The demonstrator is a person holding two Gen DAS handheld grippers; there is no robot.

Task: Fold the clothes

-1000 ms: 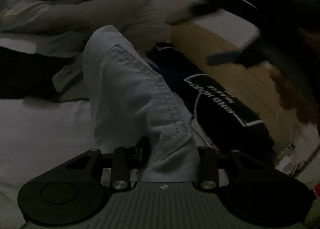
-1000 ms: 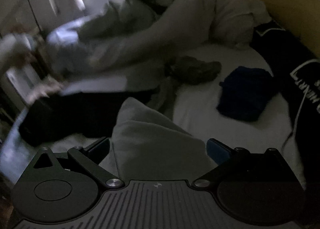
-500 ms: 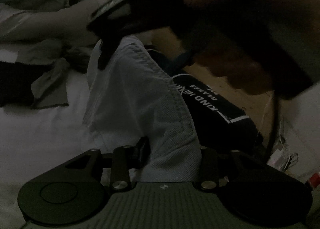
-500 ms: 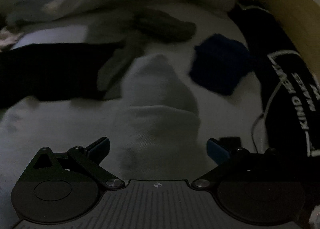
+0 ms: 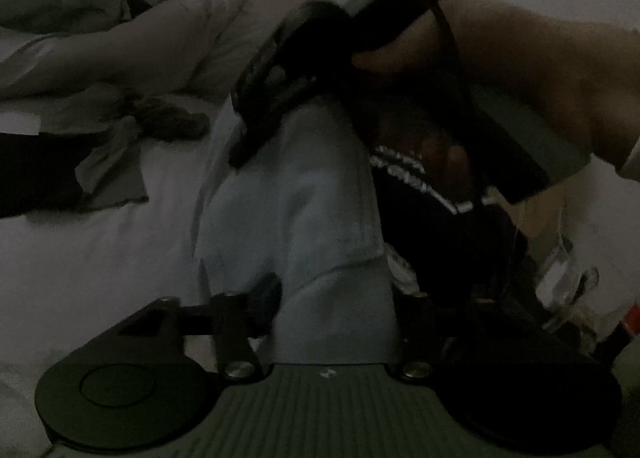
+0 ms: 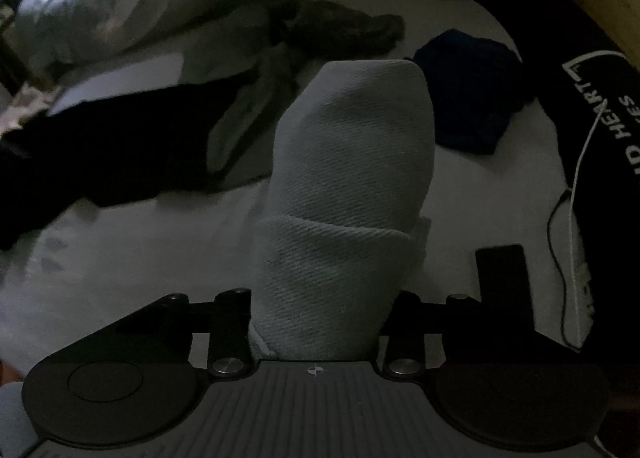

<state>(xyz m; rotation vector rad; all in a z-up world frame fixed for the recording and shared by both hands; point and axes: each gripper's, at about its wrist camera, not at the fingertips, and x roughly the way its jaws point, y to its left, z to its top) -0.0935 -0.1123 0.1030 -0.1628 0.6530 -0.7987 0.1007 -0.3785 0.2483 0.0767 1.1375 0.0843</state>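
- My left gripper (image 5: 332, 298) pinches the near end of the pale garment (image 5: 296, 194); its length runs straight ahead, above the white bed (image 5: 100, 258).
- My right gripper (image 6: 320, 298) clamps the far end, so both hold it.
- A second ago the right gripper was apart; now it looms over the cloth.

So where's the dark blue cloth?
In the right wrist view the blue cloth lies on the white bed, up and right of the grey garment, between it and the black printed garment by the wooden bed edge.
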